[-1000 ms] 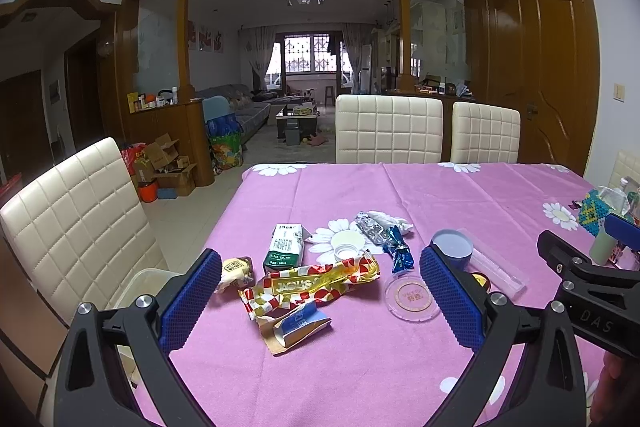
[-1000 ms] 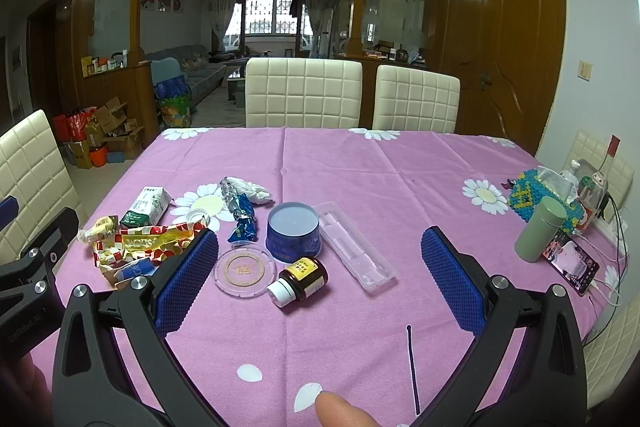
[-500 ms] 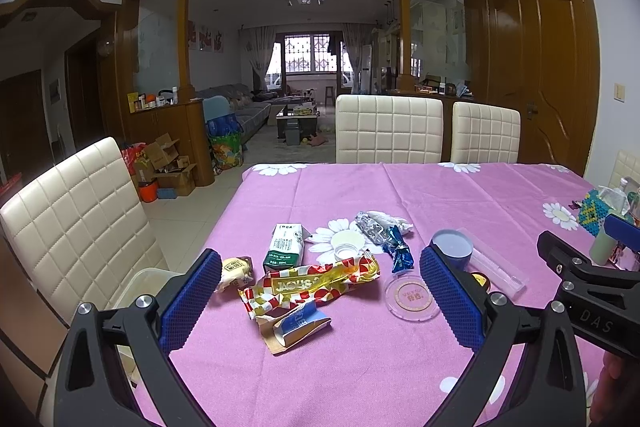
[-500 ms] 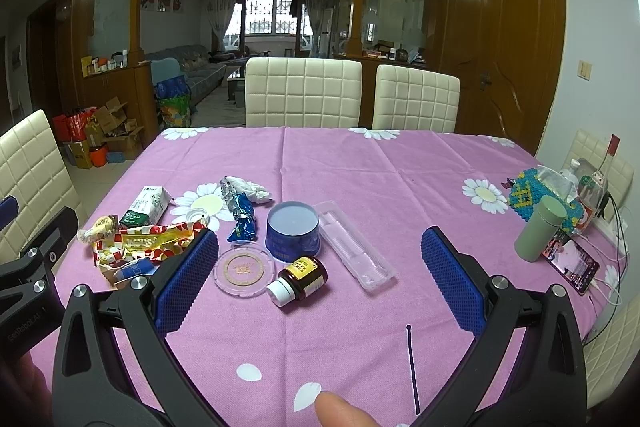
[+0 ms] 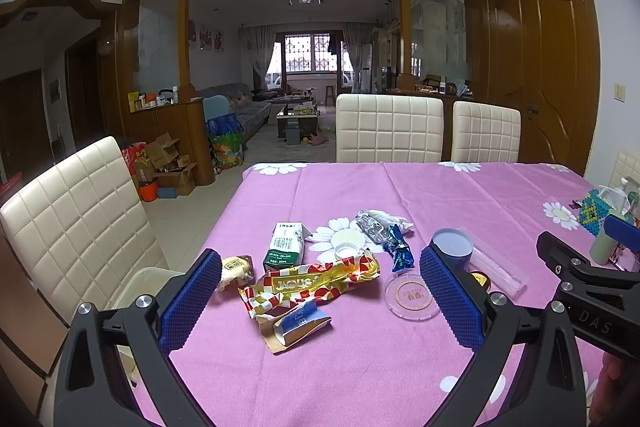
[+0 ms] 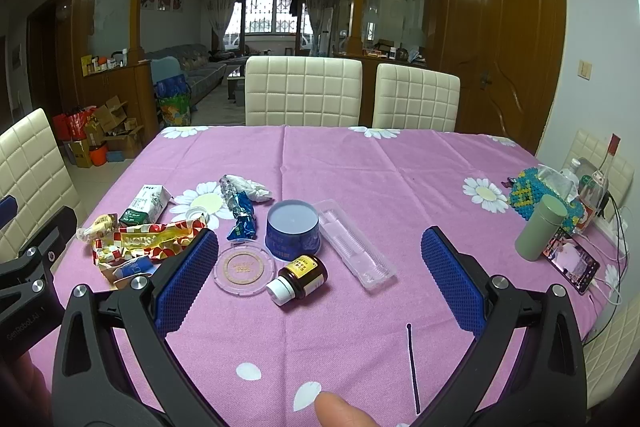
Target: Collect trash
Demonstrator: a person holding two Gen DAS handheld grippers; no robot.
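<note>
Two views, both idle over the table (image 5: 360,367). In the left wrist view, my left hand-held gripper (image 5: 320,301) hangs wide open and empty, framing the red-and-yellow wrapper (image 5: 316,281) and milk carton (image 5: 285,243), likely first pickups. In the right wrist view, my right hand-held gripper (image 6: 320,281) gapes equally wide, empty, above the brown bottle (image 6: 298,279) and blue tub (image 6: 292,229).

A home dining room: clothed table (image 6: 340,163), padded chairs (image 6: 303,91), sofa (image 6: 200,67) in the lounge beyond.
</note>
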